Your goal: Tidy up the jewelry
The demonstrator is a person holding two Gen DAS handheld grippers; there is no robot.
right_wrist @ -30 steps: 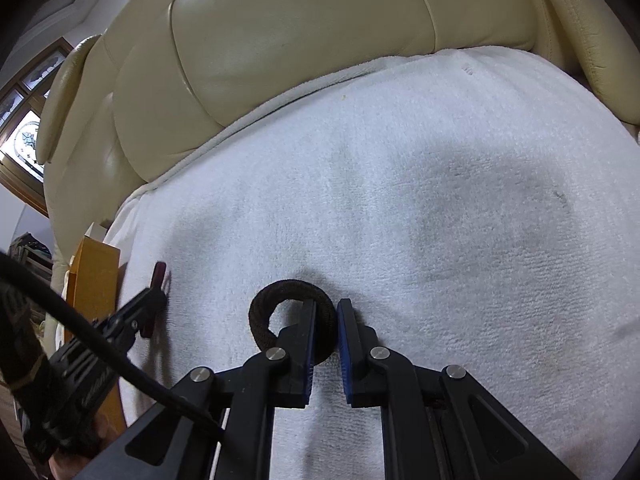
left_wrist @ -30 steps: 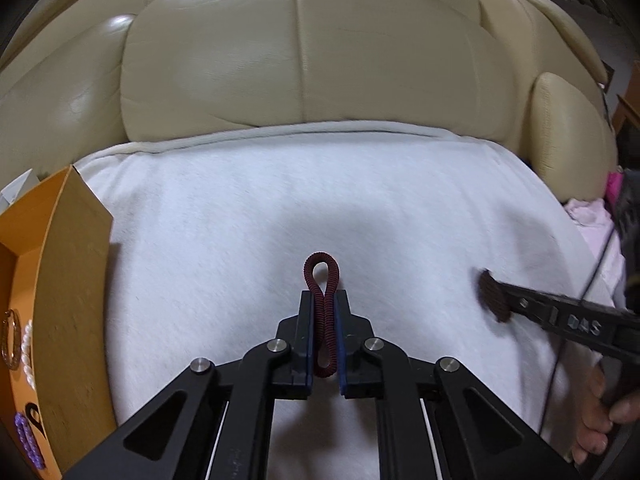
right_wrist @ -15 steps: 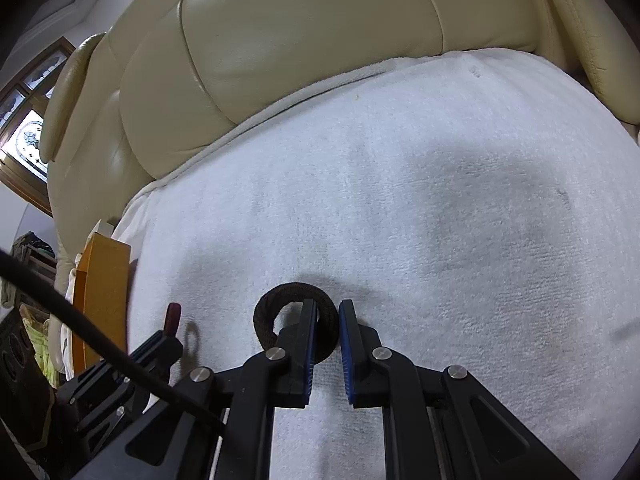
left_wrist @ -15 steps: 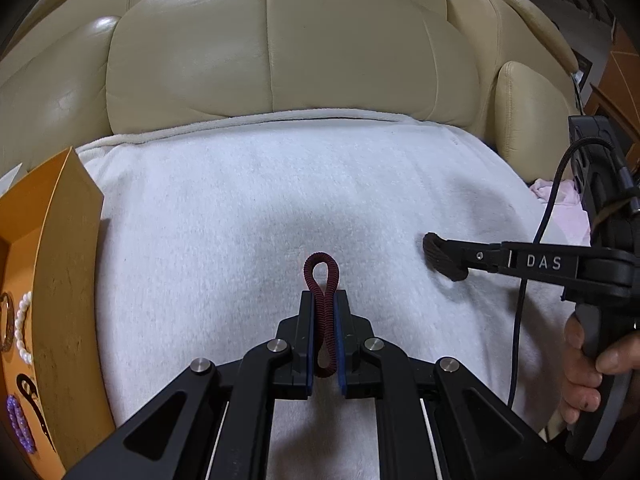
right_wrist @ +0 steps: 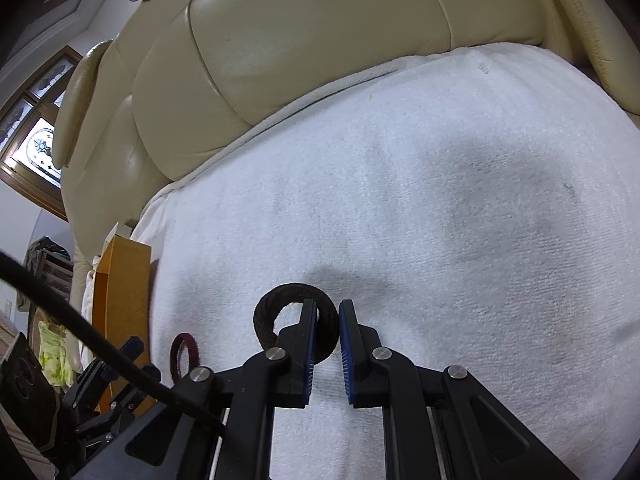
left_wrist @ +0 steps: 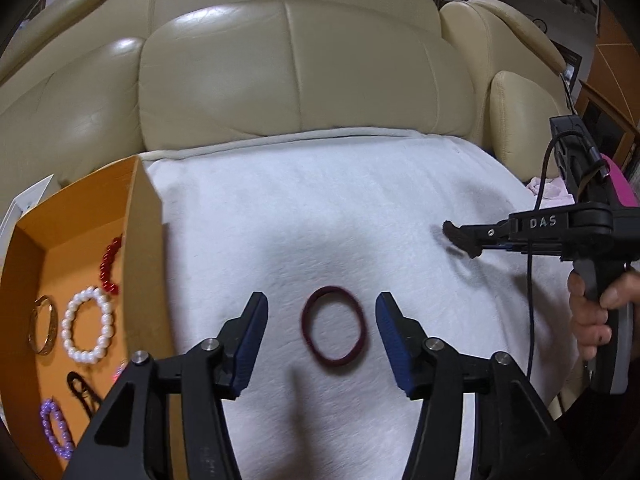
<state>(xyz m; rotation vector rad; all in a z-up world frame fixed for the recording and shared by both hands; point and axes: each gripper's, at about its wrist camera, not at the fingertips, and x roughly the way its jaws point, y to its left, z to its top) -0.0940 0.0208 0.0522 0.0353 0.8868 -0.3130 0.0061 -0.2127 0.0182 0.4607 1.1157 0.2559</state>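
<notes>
My left claw point(left_wrist: 321, 334) stands wide open with the maroon hair band point(left_wrist: 334, 331) between its fingers, apparently free above the white towel point(left_wrist: 320, 208). My right claw point(right_wrist: 325, 346) grips the brown hair tie point(right_wrist: 297, 322). Judged step: carrying pieces to the orange box point(left_wrist: 146, 264); the next move calls for regrasping the band.

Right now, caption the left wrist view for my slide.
Open left gripper over a maroon hair tie on the white towel, orange box of bracelets alongside.
</notes>
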